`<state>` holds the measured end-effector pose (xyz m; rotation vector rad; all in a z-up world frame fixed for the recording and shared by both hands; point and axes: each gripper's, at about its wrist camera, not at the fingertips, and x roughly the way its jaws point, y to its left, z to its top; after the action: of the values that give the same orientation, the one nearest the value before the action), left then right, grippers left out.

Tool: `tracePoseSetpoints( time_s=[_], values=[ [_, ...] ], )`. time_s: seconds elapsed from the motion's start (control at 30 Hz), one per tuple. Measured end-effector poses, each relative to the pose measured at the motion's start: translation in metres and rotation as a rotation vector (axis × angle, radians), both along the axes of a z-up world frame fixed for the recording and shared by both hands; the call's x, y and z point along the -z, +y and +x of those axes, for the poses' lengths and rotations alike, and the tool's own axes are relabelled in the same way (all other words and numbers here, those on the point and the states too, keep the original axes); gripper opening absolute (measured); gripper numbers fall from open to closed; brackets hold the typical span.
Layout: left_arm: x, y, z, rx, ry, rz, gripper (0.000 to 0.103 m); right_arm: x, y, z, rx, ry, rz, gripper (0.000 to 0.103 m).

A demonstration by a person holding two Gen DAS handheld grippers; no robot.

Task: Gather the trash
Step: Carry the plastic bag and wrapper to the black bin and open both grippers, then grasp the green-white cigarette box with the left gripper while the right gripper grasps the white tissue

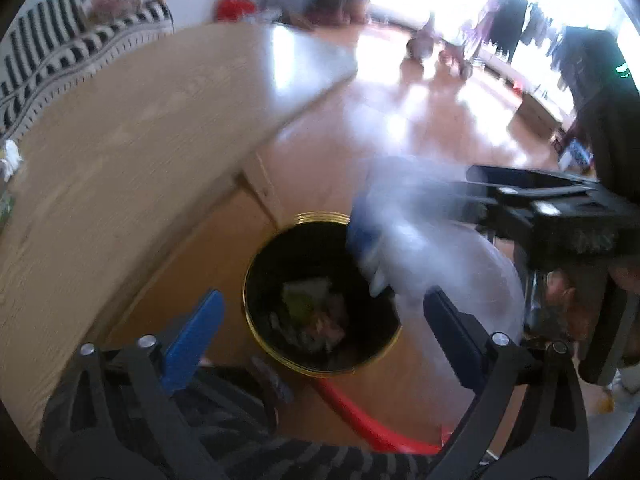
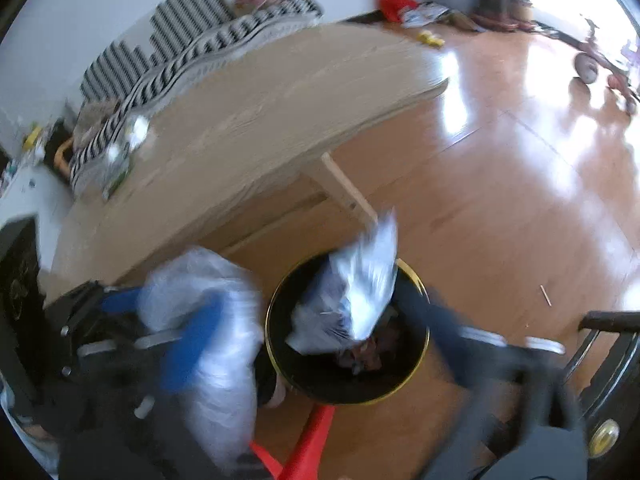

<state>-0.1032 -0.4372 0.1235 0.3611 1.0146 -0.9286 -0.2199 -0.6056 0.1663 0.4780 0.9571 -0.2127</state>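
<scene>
Over the bin, both my hand-held grippers are gaping wide; the falling bag, blurred, is possibly catching the rim and spilling.

A black bin with a gold rim stands on the wooden floor, just beside the leg of a pale wood surface. A crumpled white and blue wrapper, blurred, hangs over the bin's mouth, touching neither finger; darker scraps lie inside below it. The right tool has its jaws wide apart, one blue finger at the left and a darker one at the right. A clear plastic bag is beside the left finger, with the left tool behind it. A red plastic piece lies at the bin's near side
</scene>
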Motion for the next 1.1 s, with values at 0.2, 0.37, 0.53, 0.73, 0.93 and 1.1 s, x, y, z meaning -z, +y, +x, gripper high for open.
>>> tracePoseSetpoints(
  time_s=[0.2, 0.37, 0.53, 0.73, 0.93, 1.1],
  values=[
    [-0.015, 0.005, 0.013, -0.061, -0.062, 0.001, 0.097, -0.004, -0.016, -0.002, 0.092, -0.029, -0.035, 0.096],
    [-0.035, 0.034, 0.044, -0.177, -0.075, -0.038, 0.097, -0.004, -0.011, 0.011, 0.102, -0.046, -0.064, 0.096],
    [-0.050, 0.089, 0.079, -0.322, -0.128, -0.054, 0.097, -0.012, 0.008, 0.052, 0.044, -0.082, -0.110, 0.096],
    [-0.038, 0.194, 0.140, -0.597, -0.108, -0.023, 0.097, -0.030, 0.050, 0.129, -0.083, -0.149, -0.132, 0.096],
    [-0.025, 0.257, 0.199, -0.700, -0.102, 0.058, 0.097, -0.039, 0.106, 0.212, -0.207, -0.196, -0.115, 0.096],
    [-0.013, 0.263, 0.259, -0.555, -0.094, 0.127, 0.097, -0.034, 0.142, 0.263, -0.279, -0.198, -0.088, 0.096]
  ],
)
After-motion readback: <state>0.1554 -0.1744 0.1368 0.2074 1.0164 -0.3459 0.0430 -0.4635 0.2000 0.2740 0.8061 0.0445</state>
